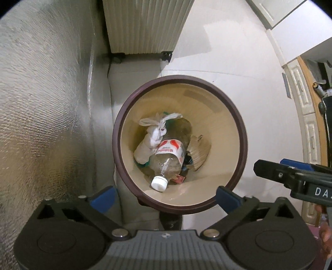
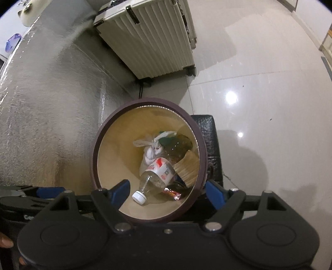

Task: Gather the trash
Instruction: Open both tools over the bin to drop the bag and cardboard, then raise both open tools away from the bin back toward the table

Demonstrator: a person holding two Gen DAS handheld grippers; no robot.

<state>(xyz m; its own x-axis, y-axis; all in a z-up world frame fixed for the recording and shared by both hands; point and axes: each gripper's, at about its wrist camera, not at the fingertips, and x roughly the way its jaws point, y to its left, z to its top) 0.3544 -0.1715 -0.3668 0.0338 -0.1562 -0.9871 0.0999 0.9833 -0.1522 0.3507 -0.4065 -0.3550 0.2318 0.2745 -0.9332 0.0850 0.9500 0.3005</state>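
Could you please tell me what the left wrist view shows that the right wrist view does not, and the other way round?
Only the left wrist view shows the white cabinet doors at right, and the right gripper from the side.

Only the right wrist view shows the black stool beside the bin, the suitcase's top latches, and ceiling-light glare on the floor.

Both show the open left gripper, the brown-rimmed bin holding a plastic bottle with a white cap, a knotted white bag, a red wrapper, and the ribbed suitcase.
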